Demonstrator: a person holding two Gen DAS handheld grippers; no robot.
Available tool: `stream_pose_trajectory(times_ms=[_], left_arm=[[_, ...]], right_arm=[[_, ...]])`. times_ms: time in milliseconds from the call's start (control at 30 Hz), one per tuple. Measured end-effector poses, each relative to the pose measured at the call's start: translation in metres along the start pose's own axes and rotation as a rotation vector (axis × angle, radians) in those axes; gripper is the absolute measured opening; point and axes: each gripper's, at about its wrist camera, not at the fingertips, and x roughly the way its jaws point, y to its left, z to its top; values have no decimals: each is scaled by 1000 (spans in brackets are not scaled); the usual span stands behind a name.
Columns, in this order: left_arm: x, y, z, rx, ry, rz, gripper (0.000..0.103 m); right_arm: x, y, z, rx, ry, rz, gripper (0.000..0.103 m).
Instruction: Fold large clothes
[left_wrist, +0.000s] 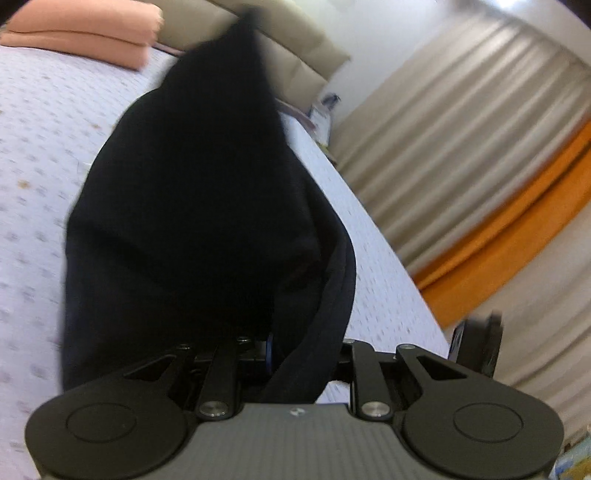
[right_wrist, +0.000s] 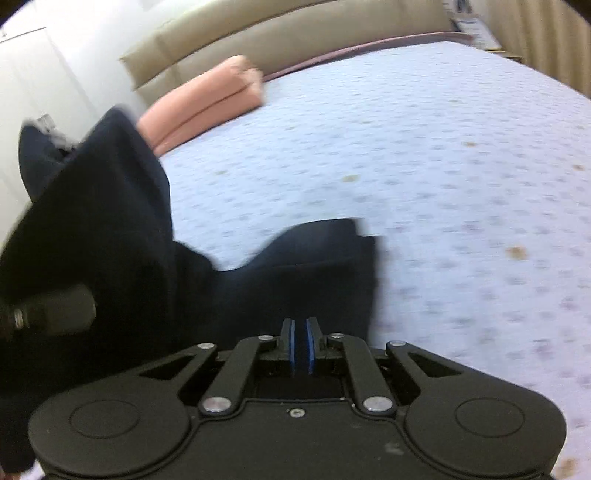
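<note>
Two grippers, one dark garment (left_wrist: 192, 206) lifted over the bed (left_wrist: 33, 147). Left gripper (left_wrist: 288, 350): jaws narrow, fingertips buried in cloth; a hemmed edge runs down between them, so it appears clamped on that edge. Cloth hangs forward and away from it, long axis toward the headboard (left_wrist: 295, 62). Right gripper (right_wrist: 300, 343): blue pads (right_wrist: 309, 343) nearly touching, only a slit between; dark cloth in the slit, likely gripped. From here the garment spreads forward and left. Folded pink blanket (right_wrist: 207, 99) well apart. Judgement: both hold it; next, spread it flat.
</note>
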Motion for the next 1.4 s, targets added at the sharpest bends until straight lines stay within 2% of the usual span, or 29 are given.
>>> stream_pose_trajectory(times_ms=[100,200,233,267,300,367,467,500,567,600,667,733,767,800,833,967,1033,1067,1133,1200,1233,1300,1367,1400], left_arm=[[46,-12,-19,33,66,45,26],[85,-27,-47,163,117,224,29],[90,-35,-53,214,126,262,31],[93,-43,-56,257,124,274,39],[92,-49,-57,273,120,262,54],[84,-57,-53,254,102,210,64],[54,-56,-43,186,85,74,66],[39,-51,-38,149,77,28,66],[15,-42,-33,90,40,-17,65],[5,-36,-31,69,21,-16,64],[-15,-24,-34,37,-16,55,61],[-14,-5,-34,16,-8,133,54],[-12,4,-36,4,12,164,39],[-9,10,-40,2,19,182,24],[-13,16,-46,5,21,182,22],[-30,36,-45,-44,4,116,22],[-26,33,-50,-33,7,94,22],[-21,27,-51,-7,17,98,22],[-1,23,-68,70,51,140,21],[13,21,-76,112,62,171,20],[14,18,-77,124,62,177,20],[9,13,-76,152,59,188,20],[-1,5,-77,200,45,212,20],[-4,2,-77,221,35,222,20]], right_arm=[[1,-28,1,20,12,-35,15],[3,-47,7,42,12,-50,19],[1,-51,11,48,10,-49,20],[0,-54,15,54,10,-39,30],[-1,-57,19,60,7,-17,46],[-6,-58,28,76,-6,34,58],[-8,-56,45,121,-10,139,85],[-5,-57,50,143,-6,171,86],[3,-56,59,179,10,229,86],[11,-57,64,189,15,239,89],[25,-52,71,187,40,229,90],[46,-38,76,144,78,206,89],[58,-29,77,102,99,182,78],[64,-18,78,55,104,199,29],[67,-8,78,14,110,198,16],[77,28,77,-172,50,52,13],[99,30,63,-216,89,-35,12],[110,28,52,-217,114,-63,13],[111,32,38,-276,64,-91,14],[106,31,40,-260,70,-94,14],[104,28,44,-239,78,-93,17],[86,21,54,-196,83,-73,33],[57,24,58,-200,45,-75,49],[39,27,56,-213,28,-74,51]])
